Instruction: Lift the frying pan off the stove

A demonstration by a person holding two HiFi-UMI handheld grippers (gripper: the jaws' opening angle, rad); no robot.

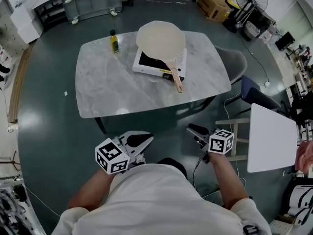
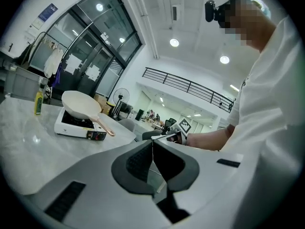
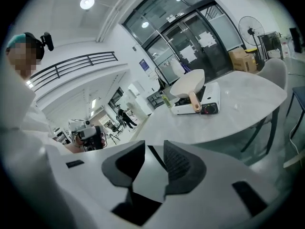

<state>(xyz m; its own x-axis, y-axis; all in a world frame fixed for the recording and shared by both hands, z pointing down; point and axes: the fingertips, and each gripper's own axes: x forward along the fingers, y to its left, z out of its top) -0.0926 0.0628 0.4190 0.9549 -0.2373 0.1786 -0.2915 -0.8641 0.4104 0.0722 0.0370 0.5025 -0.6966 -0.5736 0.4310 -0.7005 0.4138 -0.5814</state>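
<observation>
Pan: cream round frying pan (image 1: 160, 42) was left on white stove (image 1: 146, 62), handle (image 1: 176, 77) at 6 o'clock for grasping.
Left gripper (image 1: 148, 139): pressed together, empty.
Right gripper (image 1: 191, 130): slightly spread, empty.

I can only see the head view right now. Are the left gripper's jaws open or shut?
Observer: Shut. In the left gripper view, the jaws of the grey two-jaw left gripper are pressed together with nothing between them.
Operator: And the right one?
Observer: Open. The right gripper view shows the jaws of the grey two-jaw right gripper standing apart with nothing in the gap. The cream round frying pan sits on the white portable stove, well ahead of the gripper on the pale marble table.
</observation>
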